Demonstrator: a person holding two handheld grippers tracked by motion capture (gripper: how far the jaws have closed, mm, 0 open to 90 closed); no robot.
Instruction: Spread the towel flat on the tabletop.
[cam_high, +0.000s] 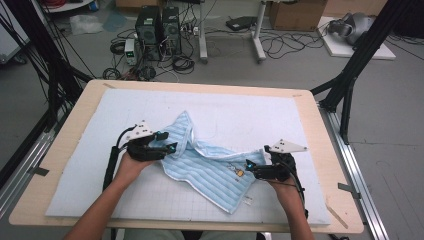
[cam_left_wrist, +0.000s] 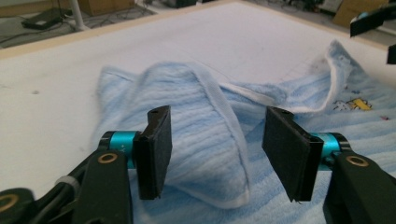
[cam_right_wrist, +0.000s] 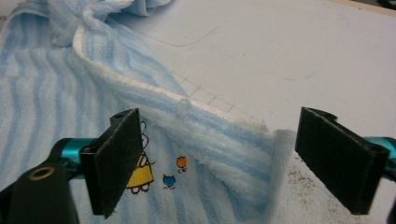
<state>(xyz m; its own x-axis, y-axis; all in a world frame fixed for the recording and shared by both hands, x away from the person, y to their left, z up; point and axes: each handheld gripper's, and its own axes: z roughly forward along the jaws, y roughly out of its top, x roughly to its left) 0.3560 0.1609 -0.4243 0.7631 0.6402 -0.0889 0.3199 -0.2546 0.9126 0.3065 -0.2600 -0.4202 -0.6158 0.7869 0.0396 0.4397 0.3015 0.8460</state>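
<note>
Left hand-held gripper (cam_high: 170, 143) hovers with jaws spread wide over a raised fold of the crumpled pale-blue striped terry towel (cam_high: 210, 167), gripping nothing. Right hand-held gripper (cam_high: 248, 168), equally released, straddles the towel's white-trimmed corner beside a small cartoon print (cam_right_wrist: 140, 175). Towel lies mid-worktop on a white foam mat (cam_high: 260, 112).

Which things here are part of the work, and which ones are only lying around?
Part of the work:
- light blue striped terry towel with white edging
- left claw, open at the towel
- right claw, open at the towel's corner
- white gridded mat under it

Only lying around:
- two black computer towers
- brown cardboard box
- floor cables
</note>
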